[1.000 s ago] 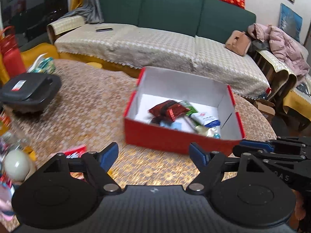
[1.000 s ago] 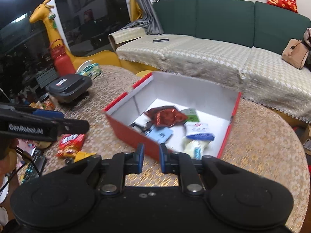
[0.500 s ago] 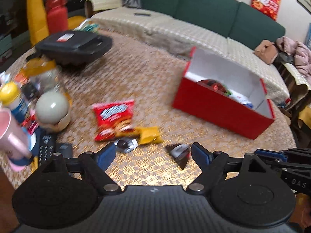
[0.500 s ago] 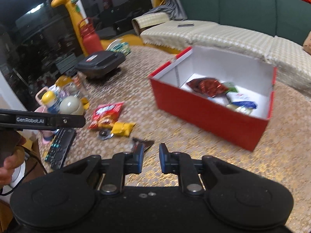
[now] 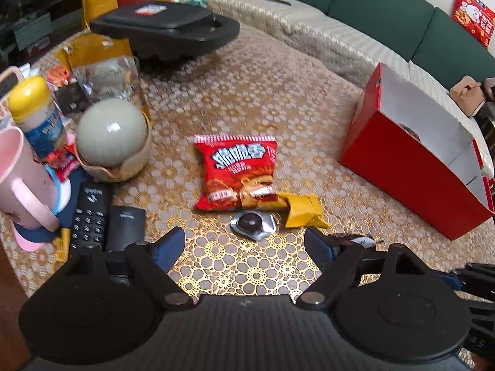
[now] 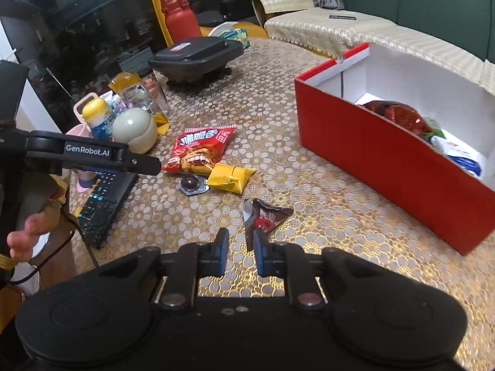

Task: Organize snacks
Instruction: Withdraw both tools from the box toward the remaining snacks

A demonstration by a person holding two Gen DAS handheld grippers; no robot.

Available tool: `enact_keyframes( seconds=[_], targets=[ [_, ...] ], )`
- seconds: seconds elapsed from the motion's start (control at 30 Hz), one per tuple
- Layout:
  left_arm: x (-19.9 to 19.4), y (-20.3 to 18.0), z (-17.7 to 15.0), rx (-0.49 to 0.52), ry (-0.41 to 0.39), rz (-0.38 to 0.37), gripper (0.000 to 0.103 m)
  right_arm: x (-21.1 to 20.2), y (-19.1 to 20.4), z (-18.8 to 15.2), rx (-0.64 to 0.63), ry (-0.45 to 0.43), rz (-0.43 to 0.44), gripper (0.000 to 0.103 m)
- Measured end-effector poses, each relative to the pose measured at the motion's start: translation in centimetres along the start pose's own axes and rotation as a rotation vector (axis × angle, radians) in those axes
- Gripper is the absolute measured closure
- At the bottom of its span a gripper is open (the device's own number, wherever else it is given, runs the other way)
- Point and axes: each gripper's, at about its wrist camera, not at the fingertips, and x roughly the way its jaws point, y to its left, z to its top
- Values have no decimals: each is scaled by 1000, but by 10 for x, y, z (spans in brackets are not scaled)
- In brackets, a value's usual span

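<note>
You're reaching for the next snack — left gripper [image 5: 244, 244] spread, empty, just short of the red chip bag [image 5: 236, 171]; right gripper [image 6: 240, 247] nearly together, empty. Descend, straddle it.

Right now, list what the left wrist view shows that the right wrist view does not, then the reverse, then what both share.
Only the left wrist view: the open left gripper from behind, and the pink mug in full.

Only the right wrist view: the shut right gripper, the snacks inside the red box, and the dark triangular packet unobstructed.

Both: the red chip bag, yellow packet, foil-wrapped chocolate, remote controls and black appliance.
</note>
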Motion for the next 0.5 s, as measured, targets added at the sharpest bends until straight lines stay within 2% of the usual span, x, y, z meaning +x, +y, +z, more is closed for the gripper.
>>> enact_keyframes(
  seconds=[0.07, 0.13, 0.23, 0.33, 0.43, 0.5],
  targets=[
    [2, -5, -3, 10, 20, -58, 19, 3, -2, 0, 1, -18, 13, 88],
    [4, -13, -5, 18, 30, -80, 19, 4, -2, -1, -15, -33, 33, 88],
    [8, -23, -3, -10, 58, -118, 19, 5, 5, -3, -83, -59, 8, 88],
    [14, -37, 0, -9, 97, -95, 19, 5, 16, -6, -148, -108, -13, 88],
    [15, -46, 0, -20, 134, -113, 19, 4, 26, -10, -213, -131, -24, 88],
    [17, -52, -2, -16, 156, -79, 19, 2, 31, -11, -242, -162, -45, 88]
  ],
)
